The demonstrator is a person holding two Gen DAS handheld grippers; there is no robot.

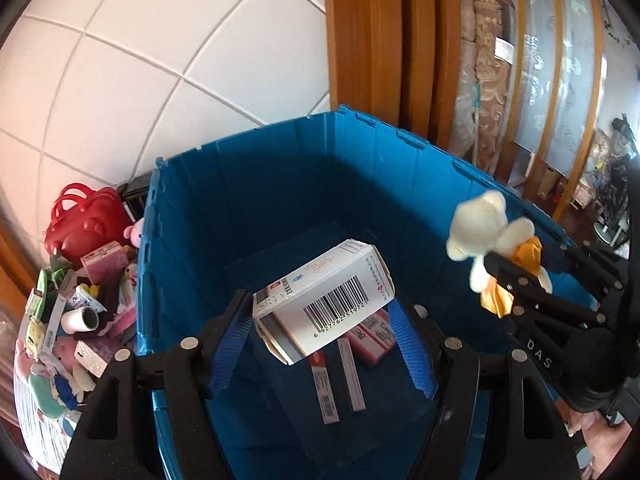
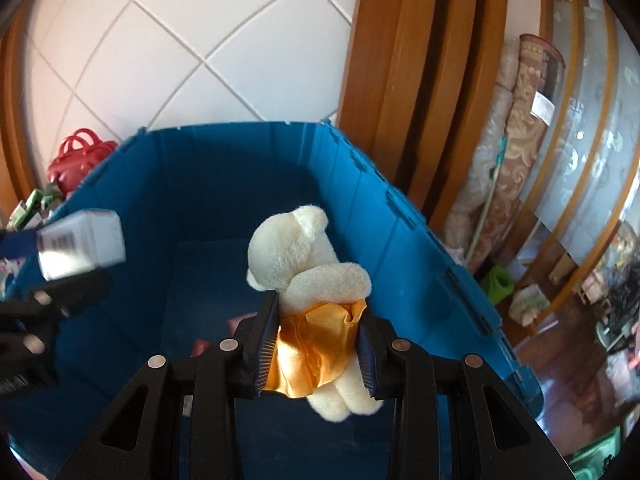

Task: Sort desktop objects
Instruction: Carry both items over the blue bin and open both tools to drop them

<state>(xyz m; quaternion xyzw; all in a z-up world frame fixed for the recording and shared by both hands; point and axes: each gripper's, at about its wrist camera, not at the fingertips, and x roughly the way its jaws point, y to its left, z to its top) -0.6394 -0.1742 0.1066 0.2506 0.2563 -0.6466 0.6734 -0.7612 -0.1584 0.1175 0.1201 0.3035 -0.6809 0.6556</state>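
Observation:
My left gripper (image 1: 320, 320) is shut on a white carton with a barcode (image 1: 332, 300) and holds it tilted above the inside of a big blue crate (image 1: 280, 184). On the crate floor lie a pink box (image 1: 372, 340) and two narrow white boxes (image 1: 326, 392). To the right, over the crate's right side, my right gripper (image 2: 316, 320) is shut on a cream plush bear in an orange dress (image 2: 304, 248). Its pads squeeze the dress at the waist. The bear (image 1: 484, 228) and right gripper (image 1: 508, 280) also show in the left wrist view, the carton (image 2: 80, 240) in the right.
Left of the crate lies a heap of small things: a red handbag (image 1: 86, 224), a white roll (image 1: 82, 320), pink boxes and plush toys. A white tiled wall stands behind. A wooden door frame (image 1: 372, 40) and rolled carpets (image 1: 488, 80) stand at the back right.

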